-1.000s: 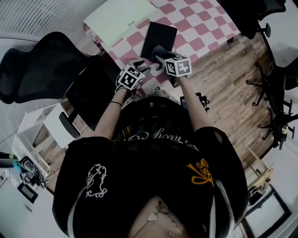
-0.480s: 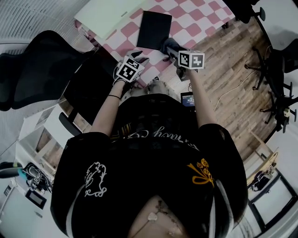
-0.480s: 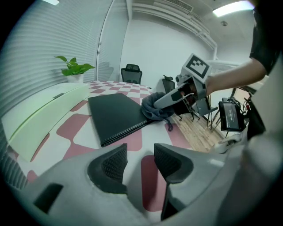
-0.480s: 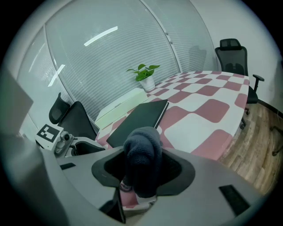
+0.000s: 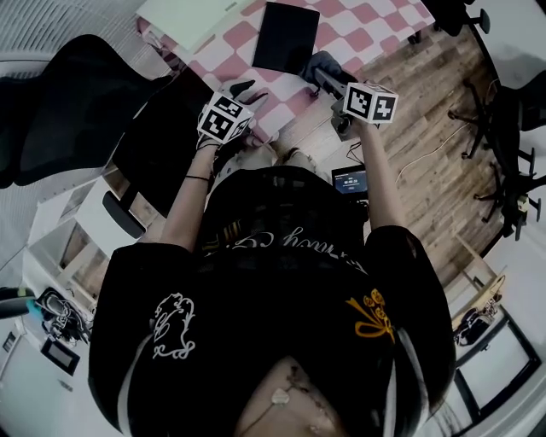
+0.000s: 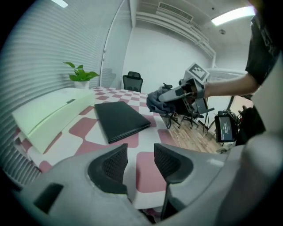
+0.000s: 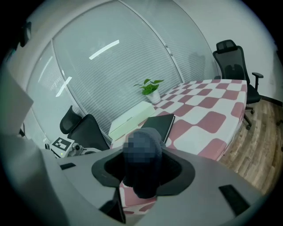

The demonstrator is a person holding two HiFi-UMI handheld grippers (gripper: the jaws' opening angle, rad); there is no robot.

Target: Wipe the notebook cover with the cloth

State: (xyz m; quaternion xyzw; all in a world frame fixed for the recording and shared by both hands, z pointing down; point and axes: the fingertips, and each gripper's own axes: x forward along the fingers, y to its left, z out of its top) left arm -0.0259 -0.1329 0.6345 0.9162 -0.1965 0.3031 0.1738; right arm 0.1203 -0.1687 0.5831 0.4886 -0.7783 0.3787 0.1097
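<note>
A black notebook (image 5: 286,37) lies shut on the pink-and-white checked table (image 5: 239,38); it also shows flat in the left gripper view (image 6: 120,120) and past the jaws in the right gripper view (image 7: 158,126). My right gripper (image 5: 322,75) is shut on a dark blue-grey cloth (image 5: 317,65), held in the air just off the notebook's near right corner. The cloth (image 7: 141,161) bunches between the right gripper's jaws (image 7: 142,172). My left gripper (image 5: 245,90) hangs over the table's near edge, below and left of the notebook. The left gripper (image 6: 140,160) is open and empty.
A long pale green-white box (image 5: 183,21) lies along the table's left side, with a potted plant (image 6: 79,75) behind it. Black office chairs (image 5: 77,102) stand to the left. A small screen device (image 5: 350,179) sits on the wooden floor by the person's right side.
The right gripper, with the cloth in it, has come off the notebook's near edge and swung right and up. The left gripper has risen slightly and stays open.
</note>
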